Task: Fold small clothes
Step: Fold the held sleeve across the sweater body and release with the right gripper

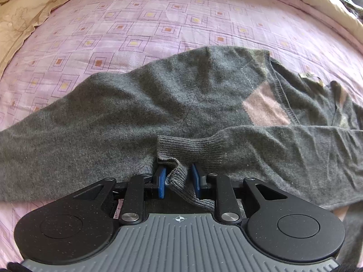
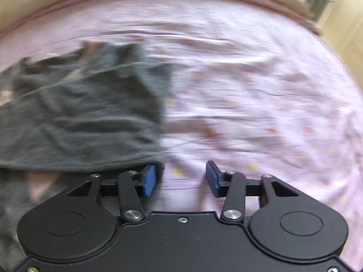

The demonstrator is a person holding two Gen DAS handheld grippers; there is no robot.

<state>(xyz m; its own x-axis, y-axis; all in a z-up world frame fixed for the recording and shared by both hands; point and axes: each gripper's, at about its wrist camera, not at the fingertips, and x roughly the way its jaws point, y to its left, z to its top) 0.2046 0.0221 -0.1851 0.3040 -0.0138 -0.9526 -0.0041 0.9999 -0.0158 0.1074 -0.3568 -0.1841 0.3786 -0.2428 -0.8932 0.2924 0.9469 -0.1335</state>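
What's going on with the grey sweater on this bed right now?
A person with two handheld grippers is folding a grey sweater on a pink patterned bedspread. The left gripper has the ribbed sleeve cuff between its partly open pads. The right gripper is open and empty beside the sweater's edge; its view is motion-blurred.

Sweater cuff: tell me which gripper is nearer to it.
Left. The left gripper has the ribbed sweater cuff between its open blue pads. The right gripper is open over the pink bedsheet, beside the sweater's edge.
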